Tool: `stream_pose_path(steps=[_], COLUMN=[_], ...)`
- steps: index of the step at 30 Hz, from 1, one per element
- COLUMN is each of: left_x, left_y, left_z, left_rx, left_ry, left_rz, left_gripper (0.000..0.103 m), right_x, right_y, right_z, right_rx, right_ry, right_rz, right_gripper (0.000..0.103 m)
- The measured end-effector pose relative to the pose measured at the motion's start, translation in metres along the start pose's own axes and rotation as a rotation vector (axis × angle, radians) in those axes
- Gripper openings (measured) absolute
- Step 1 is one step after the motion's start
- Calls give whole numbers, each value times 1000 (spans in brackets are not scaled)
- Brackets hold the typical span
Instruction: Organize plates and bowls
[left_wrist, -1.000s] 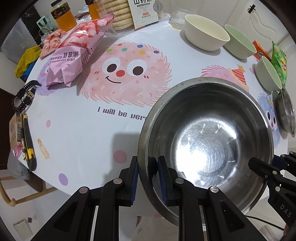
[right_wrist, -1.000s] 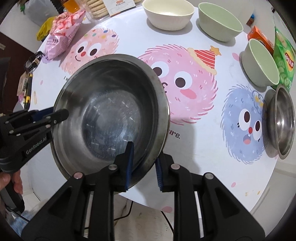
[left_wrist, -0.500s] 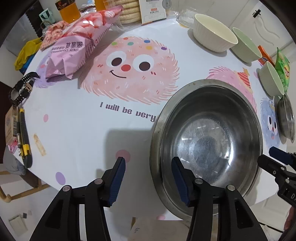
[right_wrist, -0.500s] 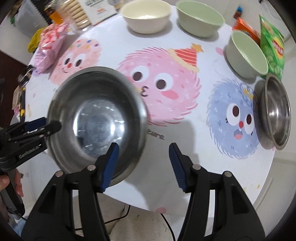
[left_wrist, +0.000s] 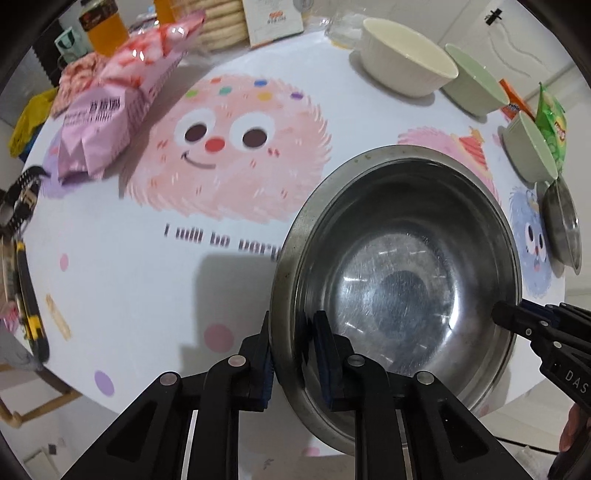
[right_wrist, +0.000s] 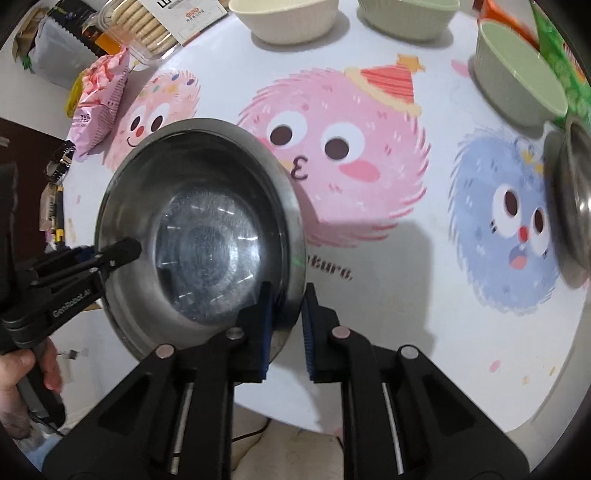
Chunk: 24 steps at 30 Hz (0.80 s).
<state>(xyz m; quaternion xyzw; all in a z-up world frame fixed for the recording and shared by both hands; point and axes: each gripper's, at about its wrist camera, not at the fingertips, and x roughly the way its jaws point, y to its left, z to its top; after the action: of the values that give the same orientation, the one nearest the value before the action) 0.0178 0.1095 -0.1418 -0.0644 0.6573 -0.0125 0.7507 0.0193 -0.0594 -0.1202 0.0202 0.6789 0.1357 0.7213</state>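
Both jaws just closed again, left gripper (left_wrist: 293, 341) and right gripper (right_wrist: 287, 319) pinching opposite rims of large round steel bowl (left_wrist: 399, 280), lower frame, near table's (right_wrist: 406, 295) front edge.

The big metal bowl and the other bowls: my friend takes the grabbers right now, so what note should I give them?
Left gripper: just closed, pinching the big steel bowl's near-left rim.
Right gripper: just closed on the same bowl's opposite rim.
Elsewhere on the table: cream bowl, two green bowls, small steel bowl along the far and right edge.
Done: nothing stacked yet.
Left: gather the bowls together.
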Motion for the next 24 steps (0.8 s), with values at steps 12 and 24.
stream_pose_path(steps=[12,24], left_x=[8,-3], left_y=[-29,-5], left_z=[54,64], left_rx=[101,65], left_ry=[-19,-55], left_rz=[12,-47], left_gripper=[19,83], right_x=[-1,-16], right_y=[-23,-31], right_z=[33,28], right_rx=[46,98], right_ry=[-76,-116], right_rz=[-69,-49], right_gripper=[17,64])
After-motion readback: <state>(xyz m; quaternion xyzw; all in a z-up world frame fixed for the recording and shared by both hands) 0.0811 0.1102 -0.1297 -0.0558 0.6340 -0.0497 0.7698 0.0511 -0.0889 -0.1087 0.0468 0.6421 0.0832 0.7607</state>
